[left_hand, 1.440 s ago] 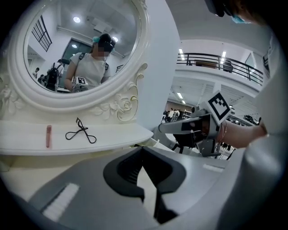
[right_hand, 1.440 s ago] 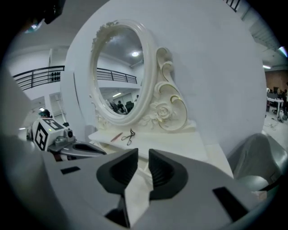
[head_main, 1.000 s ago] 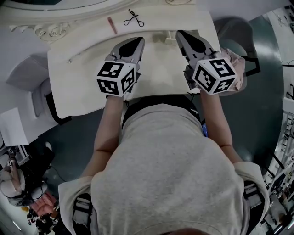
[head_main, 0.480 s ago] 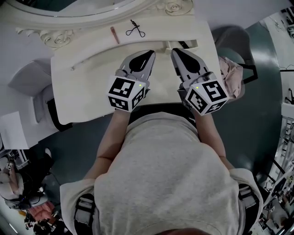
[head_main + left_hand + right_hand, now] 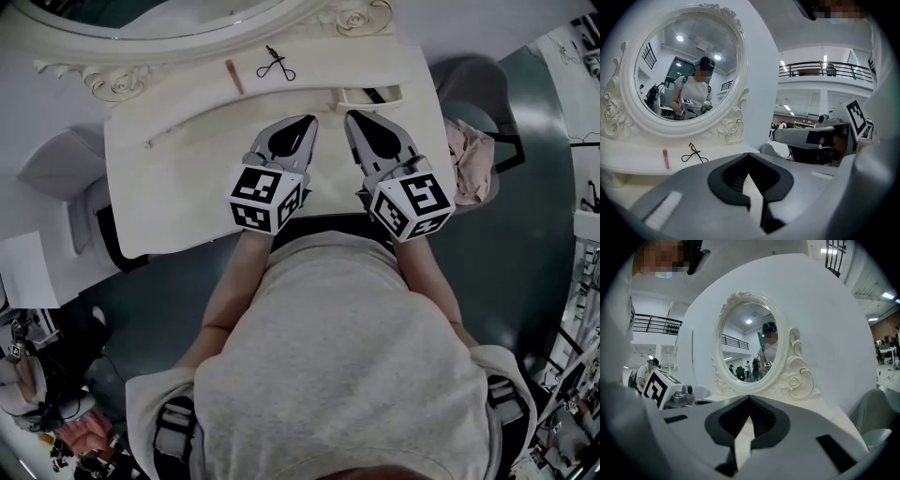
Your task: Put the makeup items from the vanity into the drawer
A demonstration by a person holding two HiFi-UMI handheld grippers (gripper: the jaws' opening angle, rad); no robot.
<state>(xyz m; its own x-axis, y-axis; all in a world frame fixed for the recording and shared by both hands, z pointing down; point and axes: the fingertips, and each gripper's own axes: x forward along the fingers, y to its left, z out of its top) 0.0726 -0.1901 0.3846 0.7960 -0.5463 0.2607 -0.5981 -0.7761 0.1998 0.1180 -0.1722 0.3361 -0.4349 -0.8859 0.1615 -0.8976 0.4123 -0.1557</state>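
We hold left gripper (image 5: 307, 120) and right gripper (image 5: 352, 116) closed, empty | eyelash curler (image 5: 276, 64) at 11 o'clock | we should open wide first, then pinch its handles squarely.

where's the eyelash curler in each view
Head view: eyelash curler lies near the top, left of centre, on the vanity, just right of the pink tube.
Left gripper view: eyelash curler is at lower left, below the mirror, again right of the pink tube.
Right gripper view: not in it.
Shared landmark: the ornate white mirror frame, visible in all three views.
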